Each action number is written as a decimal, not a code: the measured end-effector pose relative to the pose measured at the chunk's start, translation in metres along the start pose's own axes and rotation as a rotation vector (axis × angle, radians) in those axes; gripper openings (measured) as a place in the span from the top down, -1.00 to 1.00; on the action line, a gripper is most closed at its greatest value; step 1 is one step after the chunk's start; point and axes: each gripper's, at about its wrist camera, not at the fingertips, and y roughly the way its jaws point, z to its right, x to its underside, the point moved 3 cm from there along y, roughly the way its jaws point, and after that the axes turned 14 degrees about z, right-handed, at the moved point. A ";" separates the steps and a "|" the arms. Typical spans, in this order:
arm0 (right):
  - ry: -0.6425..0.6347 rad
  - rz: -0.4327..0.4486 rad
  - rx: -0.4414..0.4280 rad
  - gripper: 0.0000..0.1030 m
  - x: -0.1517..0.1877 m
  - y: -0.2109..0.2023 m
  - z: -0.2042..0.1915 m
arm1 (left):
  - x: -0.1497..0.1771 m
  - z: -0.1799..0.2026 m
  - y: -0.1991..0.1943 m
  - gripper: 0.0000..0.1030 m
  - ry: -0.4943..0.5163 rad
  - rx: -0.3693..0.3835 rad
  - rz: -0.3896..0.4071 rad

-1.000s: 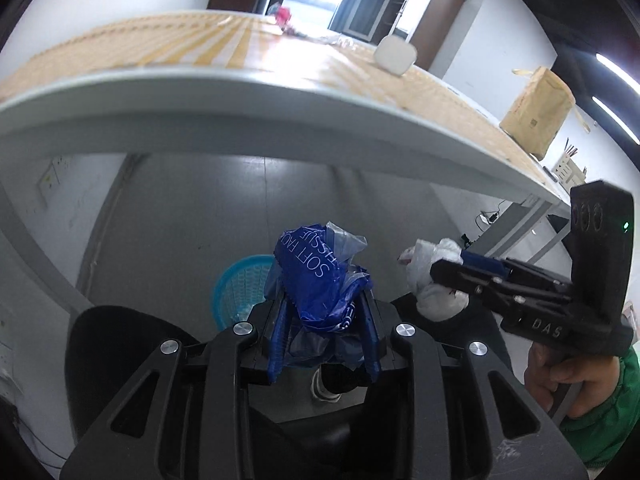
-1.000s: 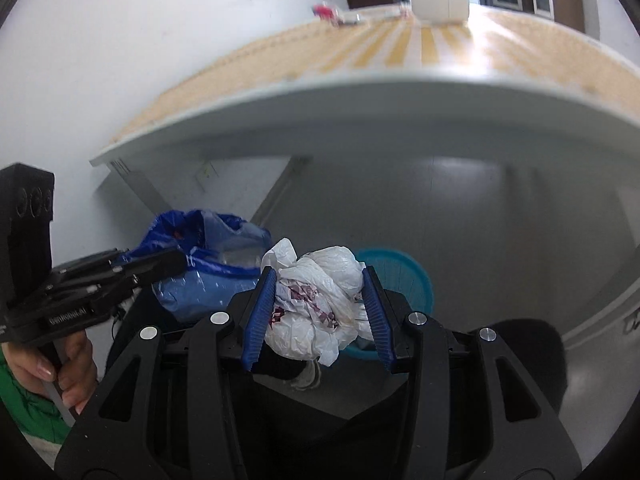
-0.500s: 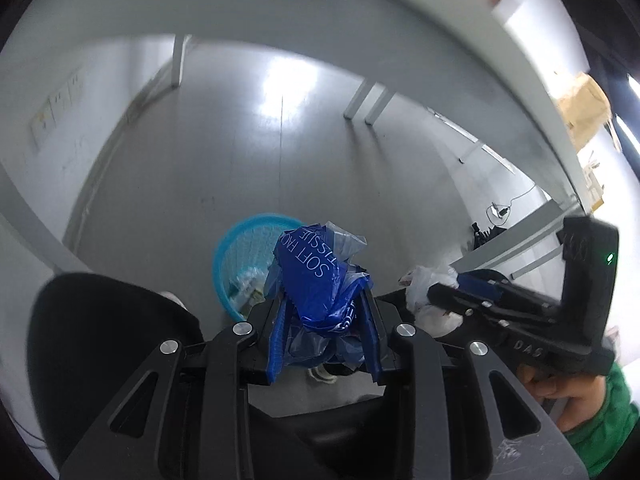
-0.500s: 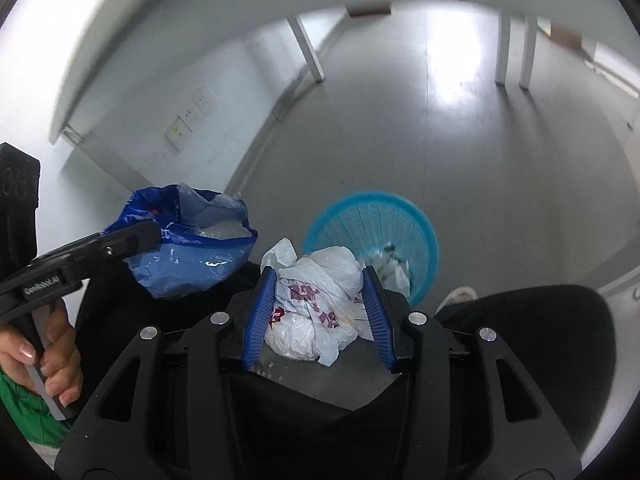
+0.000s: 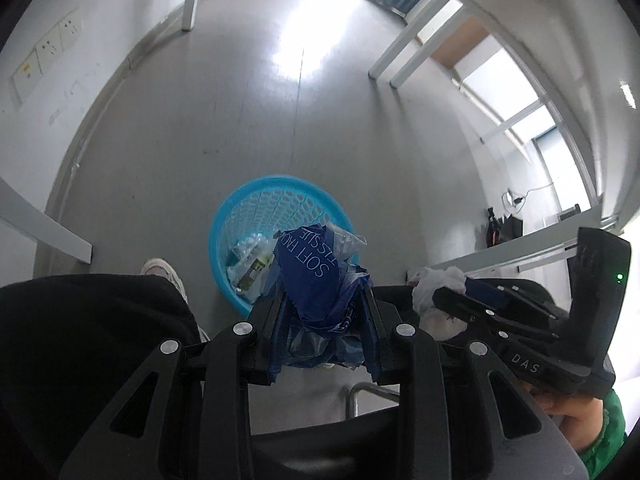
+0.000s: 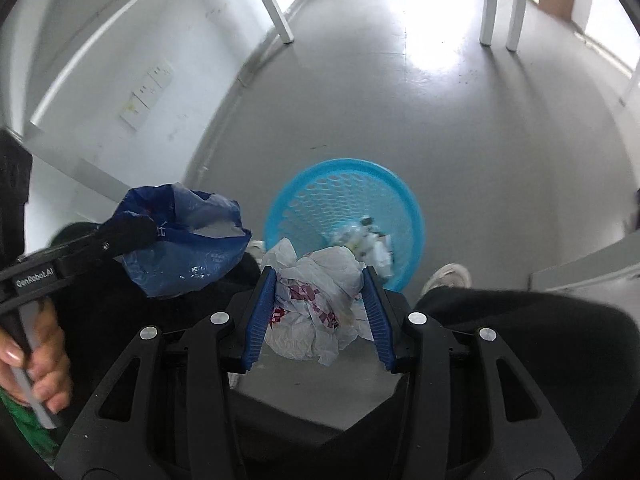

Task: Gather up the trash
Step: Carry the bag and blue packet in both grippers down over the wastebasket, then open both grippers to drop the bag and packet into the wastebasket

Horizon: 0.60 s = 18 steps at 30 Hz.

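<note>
- My left tool (image 5: 323,332) is clamped on the blue tissue wrapper (image 5: 316,276), above the blue basket's (image 5: 256,200) near rim.
- My right tool (image 6: 320,316) is clamped on the crumpled white bag (image 6: 316,300), also above that near rim.

Smooth grey floor (image 5: 280,112) with a round light-blue perforated plastic basket (image 5: 256,204) standing on it, white table legs (image 6: 276,8) and a pale shoe (image 5: 160,270) nearby.
</note>
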 end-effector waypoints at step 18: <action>0.191 -0.201 -0.008 0.19 -0.009 0.116 0.043 | -0.024 -0.029 0.098 0.42 -0.059 -0.104 -0.140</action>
